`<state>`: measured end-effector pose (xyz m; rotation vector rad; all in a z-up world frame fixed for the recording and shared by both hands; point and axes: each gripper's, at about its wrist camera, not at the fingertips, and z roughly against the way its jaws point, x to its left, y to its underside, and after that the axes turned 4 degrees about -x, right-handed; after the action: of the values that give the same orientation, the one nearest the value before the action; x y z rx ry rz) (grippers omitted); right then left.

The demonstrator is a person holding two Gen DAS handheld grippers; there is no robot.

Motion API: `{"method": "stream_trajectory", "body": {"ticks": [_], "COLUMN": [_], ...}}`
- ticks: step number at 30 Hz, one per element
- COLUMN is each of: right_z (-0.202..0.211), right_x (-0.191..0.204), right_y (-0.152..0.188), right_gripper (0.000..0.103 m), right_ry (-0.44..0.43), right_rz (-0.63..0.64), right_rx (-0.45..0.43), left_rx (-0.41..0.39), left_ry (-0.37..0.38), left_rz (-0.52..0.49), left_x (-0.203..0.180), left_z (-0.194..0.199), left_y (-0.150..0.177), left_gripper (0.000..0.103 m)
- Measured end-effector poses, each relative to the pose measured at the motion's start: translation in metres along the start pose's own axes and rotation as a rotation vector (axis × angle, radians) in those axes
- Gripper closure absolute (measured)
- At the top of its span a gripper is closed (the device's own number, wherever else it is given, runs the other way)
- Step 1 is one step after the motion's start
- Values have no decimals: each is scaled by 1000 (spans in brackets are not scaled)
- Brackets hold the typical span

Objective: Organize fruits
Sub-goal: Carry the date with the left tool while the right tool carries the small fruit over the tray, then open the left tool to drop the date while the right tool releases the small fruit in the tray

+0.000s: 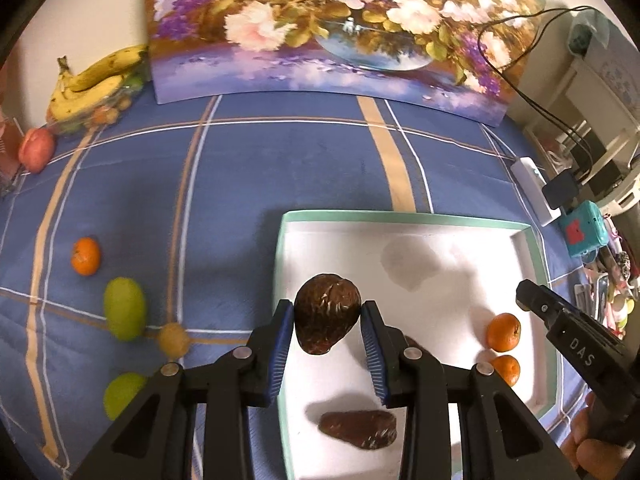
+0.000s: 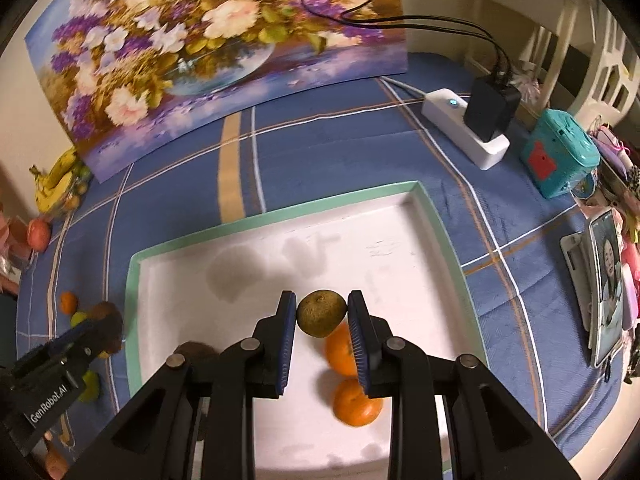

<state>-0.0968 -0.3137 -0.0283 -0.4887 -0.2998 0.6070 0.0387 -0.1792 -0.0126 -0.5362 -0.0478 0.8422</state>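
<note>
**Two fruits held above the tray, ready to set down**

Nearest, the left gripper (image 1: 328, 342) pinches a dark brown fruit (image 1: 327, 314) between its blue pads, over the near left part of the tray (image 1: 400, 217). Below it a second brown fruit (image 1: 358, 428) already lies on the white floor. The right gripper (image 2: 322, 330) is clamped on a small olive-brown fruit (image 2: 321, 312), held above two oranges (image 2: 344, 350) that sit close together in the tray's near right part.

Judged from this, the step in hand is placing both fruits with their own kind. To do it well, lower each one until it is almost on the tray floor before letting the jaws part; a round fruit dropped from height will probably roll. The dark fruit should come down just beside its twin, not on top of it. The olive fruit hangs directly over the oranges, so shift it to a bare patch of tray first, otherwise it may knock them apart.

Farther left, on the blue checked cloth (image 1: 280, 160), an orange (image 1: 85, 256), two green fruits (image 1: 124, 308) and a small yellowish one (image 1: 173, 340) wait outside the tray. At the far left corner lie bananas (image 1: 96, 80) and a red fruit (image 1: 36, 148), beside a flower painting (image 1: 340, 28) against the wall.
</note>
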Motion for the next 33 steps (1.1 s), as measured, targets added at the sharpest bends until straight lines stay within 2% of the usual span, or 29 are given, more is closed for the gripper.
{"method": "stream_trajectory", "body": {"ticks": [8, 17, 29, 33], "right_z": [-23, -38, -41, -34], "right_x": [-18, -33, -34, -28], "right_y": [3, 6, 9, 3], "right_gripper": [76, 76, 75, 74], "right_ry": [21, 48, 56, 58], "right_rz": [-35, -66, -59, -40], "right_rx": [-25, 0, 18, 7], "left_rx": [-20, 22, 41, 29], "left_ry": [12, 8, 19, 22], "left_rz": [-1, 15, 14, 1], "left_x": [-11, -12, -11, -11], "left_z": [-18, -39, -30, -16], "left_y": [-3, 3, -2, -9], "left_gripper": [66, 66, 65, 55]}}
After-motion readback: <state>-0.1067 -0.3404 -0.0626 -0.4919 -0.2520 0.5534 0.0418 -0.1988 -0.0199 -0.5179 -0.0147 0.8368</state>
